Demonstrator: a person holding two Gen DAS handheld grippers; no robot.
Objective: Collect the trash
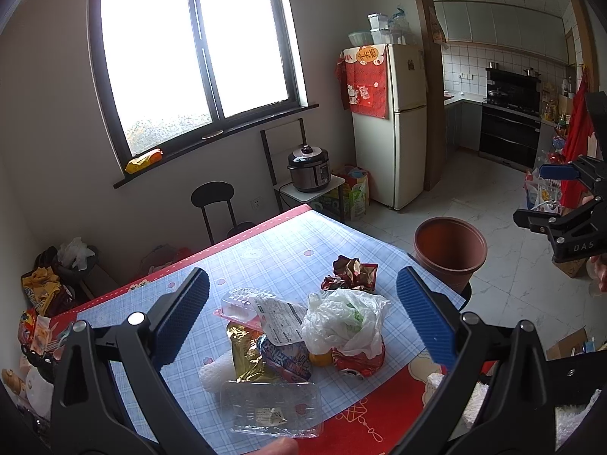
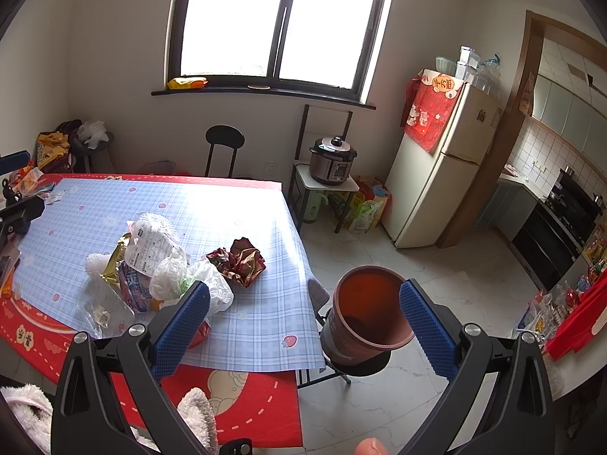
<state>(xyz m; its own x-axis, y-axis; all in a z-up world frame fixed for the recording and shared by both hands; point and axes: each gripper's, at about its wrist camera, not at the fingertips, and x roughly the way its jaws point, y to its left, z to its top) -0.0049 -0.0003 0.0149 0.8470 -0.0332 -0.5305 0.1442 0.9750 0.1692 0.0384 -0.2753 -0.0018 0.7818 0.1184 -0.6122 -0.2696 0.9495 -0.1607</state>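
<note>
- The left tool (image 1: 303,322) is spread wide with nothing in it, hanging over the trash pile (image 1: 303,337) on the worktop (image 1: 265,250).
- The right tool (image 2: 303,326) is also wide apart and holds nothing, between the pile and the brown bin (image 2: 366,311).
- The bin stands on a stool just beside the worktop's corner.
- A crumpled wrapper (image 2: 239,261) lies just beside the pile, toward the bin.
- A clear tray (image 1: 271,409) sits at the pile's near edge.

Trash pile (image 1: 303,333) on table, brown bin (image 1: 449,252) beside
</note>
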